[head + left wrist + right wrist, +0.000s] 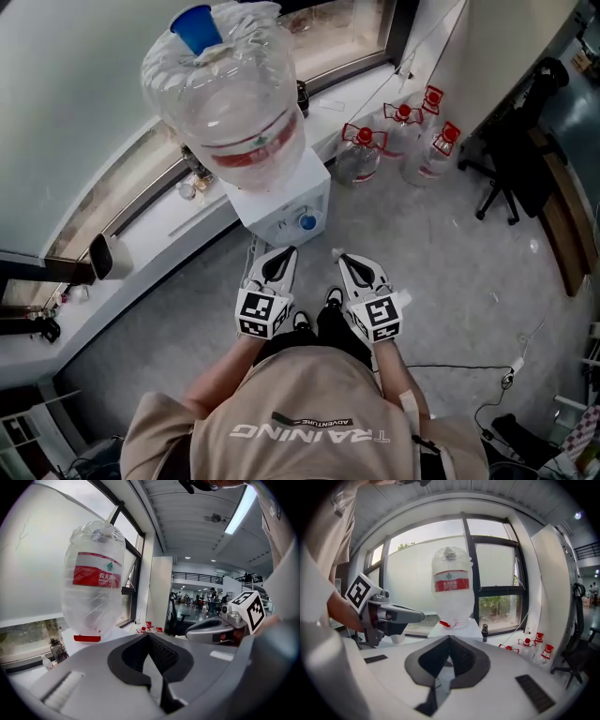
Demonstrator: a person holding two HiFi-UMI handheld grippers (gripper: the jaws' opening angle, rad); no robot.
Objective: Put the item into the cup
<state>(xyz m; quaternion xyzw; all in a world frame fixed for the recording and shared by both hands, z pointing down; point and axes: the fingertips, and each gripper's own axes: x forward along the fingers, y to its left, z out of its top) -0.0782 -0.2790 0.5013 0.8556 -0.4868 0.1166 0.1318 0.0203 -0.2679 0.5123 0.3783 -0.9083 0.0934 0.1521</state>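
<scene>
I stand facing a white water dispenser (281, 202) that carries a large clear bottle (230, 89) with a red label. My left gripper (283, 253) and my right gripper (343, 259) are held side by side in front of it, pointing at it. Each is shut, jaws meeting at the tip, with nothing between them. In the left gripper view the left gripper (149, 637) faces the bottle (93, 597). The right gripper (450, 639) looks at the bottle (452, 588) too. A white cup-like thing (111, 255) stands on the sill at the left. I see no loose item.
A long white windowsill (159, 244) runs behind the dispenser, with small bottles (192, 183) on it. Three red-capped water jugs (398, 141) stand on the floor at the right. A black office chair (511, 159) is beyond them. Cables (487, 375) lie on the grey floor.
</scene>
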